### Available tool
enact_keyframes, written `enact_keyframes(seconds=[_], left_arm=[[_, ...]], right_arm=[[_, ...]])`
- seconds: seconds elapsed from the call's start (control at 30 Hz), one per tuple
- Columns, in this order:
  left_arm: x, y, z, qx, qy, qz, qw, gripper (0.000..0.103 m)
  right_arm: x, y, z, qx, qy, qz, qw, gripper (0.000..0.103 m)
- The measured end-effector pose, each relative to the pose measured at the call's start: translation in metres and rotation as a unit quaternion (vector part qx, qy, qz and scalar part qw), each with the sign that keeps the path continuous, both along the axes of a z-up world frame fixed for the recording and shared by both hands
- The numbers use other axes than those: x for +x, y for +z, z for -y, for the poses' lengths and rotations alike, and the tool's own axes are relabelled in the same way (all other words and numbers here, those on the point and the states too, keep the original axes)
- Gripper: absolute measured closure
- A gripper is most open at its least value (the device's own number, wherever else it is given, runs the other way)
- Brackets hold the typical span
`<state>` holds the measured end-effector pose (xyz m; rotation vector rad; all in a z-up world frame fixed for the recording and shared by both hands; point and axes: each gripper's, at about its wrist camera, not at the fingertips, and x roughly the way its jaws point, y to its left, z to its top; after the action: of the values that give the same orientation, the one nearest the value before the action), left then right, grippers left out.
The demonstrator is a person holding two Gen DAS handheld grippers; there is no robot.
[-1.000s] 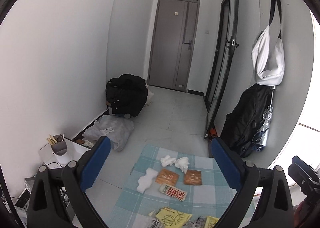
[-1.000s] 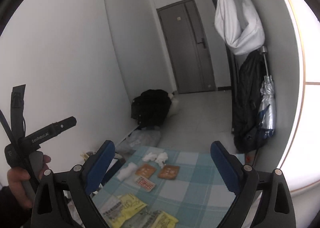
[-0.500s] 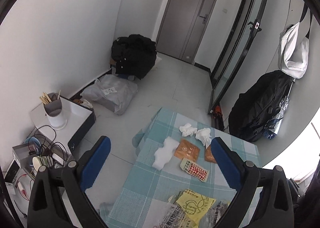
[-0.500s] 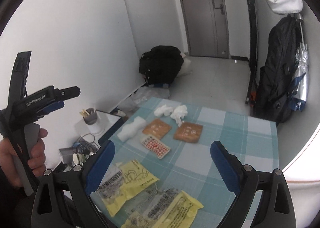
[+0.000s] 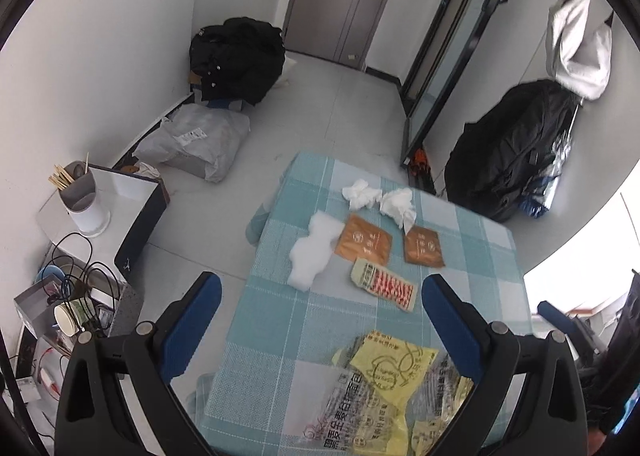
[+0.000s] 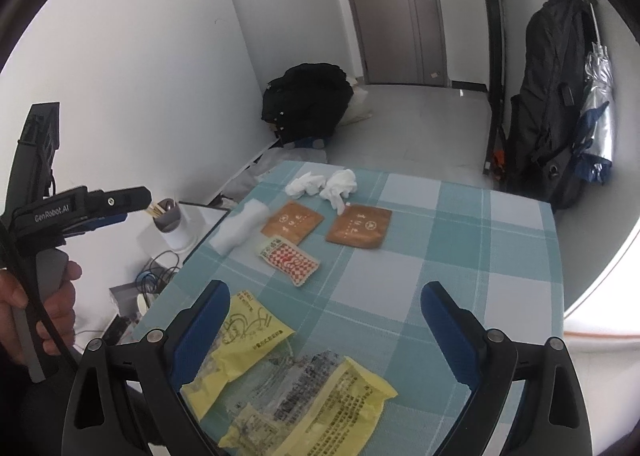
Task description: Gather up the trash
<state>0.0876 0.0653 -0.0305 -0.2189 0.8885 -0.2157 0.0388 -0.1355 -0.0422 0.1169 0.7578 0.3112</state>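
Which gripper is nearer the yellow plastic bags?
Right. The right gripper hangs open just above the yellow plastic bags; the left gripper is off the table's left edge.

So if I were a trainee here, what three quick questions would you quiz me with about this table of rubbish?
1. True or false: the left gripper and the right gripper both hang open and empty above the table.
2. How many brown sachets lie on it?
3. The red-checked packet lies: A) under the crumpled tissues, B) nearer the grippers than the sachets, C) on the floor.

Key: 1 true; 2 two; 3 B.
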Motion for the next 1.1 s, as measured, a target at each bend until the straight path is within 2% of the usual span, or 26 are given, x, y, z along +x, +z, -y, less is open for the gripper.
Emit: enact_keyframes(seconds=[0.07, 0.1, 0.23, 0.43, 0.5, 0.6, 0.7, 0.8, 0.9, 0.93, 1.0, 1.1], left_arm=[[0.002, -0.01, 0.006, -0.006, -0.025, -0.027, 0.9993, 0.004], [0.004, -0.018, 0.013, -0.005, -0.047, -0.054, 0.9974, 0.004], [-0.002, -0.039, 0.035, 0.025, -0.098, -0.104, 0.9894, 0.004], [-0.011, -0.068, 0.047, 0.014, -0.133, -0.177, 0.975, 0.004], [-0.014, -0.074, 0.049, 0.026, -0.134, -0.193, 0.9717, 0.004], [-0.019, -0.076, 0.054, 0.062, -0.138, -0.18, 0.9719, 0.004], [-0.022, -0.083, 0.059, 0.093, -0.149, -0.19, 0.9659, 0.004], [-0.029, -0.084, 0.067, 0.148, -0.155, -0.177, 0.9607, 0.004], [-0.036, -0.087, 0.072, 0.182, -0.164, -0.168, 0.9548, 0.004], [-0.038, -0.085, 0.072, 0.186, -0.165, -0.161, 0.9552, 0.005], [-0.04, -0.082, 0.072, 0.18, -0.169, -0.157, 0.9563, 0.016], [-0.043, -0.079, 0.073, 0.181, -0.171, -0.151, 0.9568, 0.025]], right_arm=[[-0.003, 0.002, 0.003, 0.001, -0.002, 0.002, 1.0, 0.006], [-0.005, 0.003, 0.005, 0.003, -0.003, 0.003, 1.0, 0.006], [-0.009, 0.006, 0.016, 0.015, -0.016, 0.001, 1.0, 0.006], [-0.02, 0.011, 0.032, 0.036, -0.026, 0.009, 0.999, 0.006], [-0.023, 0.013, 0.035, 0.037, -0.028, 0.012, 0.999, 0.006], [-0.027, 0.016, 0.038, 0.043, -0.027, 0.013, 0.999, 0.006], [-0.031, 0.019, 0.04, 0.044, -0.026, 0.021, 0.998, 0.006], [-0.032, 0.021, 0.04, 0.04, -0.026, 0.026, 0.998, 0.006], [-0.033, 0.021, 0.042, 0.046, -0.03, 0.027, 0.998, 0.006], [-0.033, 0.022, 0.043, 0.048, -0.031, 0.027, 0.998, 0.006], [-0.034, 0.023, 0.044, 0.049, -0.034, 0.027, 0.998, 0.006], [-0.033, 0.022, 0.045, 0.055, -0.03, 0.024, 0.998, 0.006]])
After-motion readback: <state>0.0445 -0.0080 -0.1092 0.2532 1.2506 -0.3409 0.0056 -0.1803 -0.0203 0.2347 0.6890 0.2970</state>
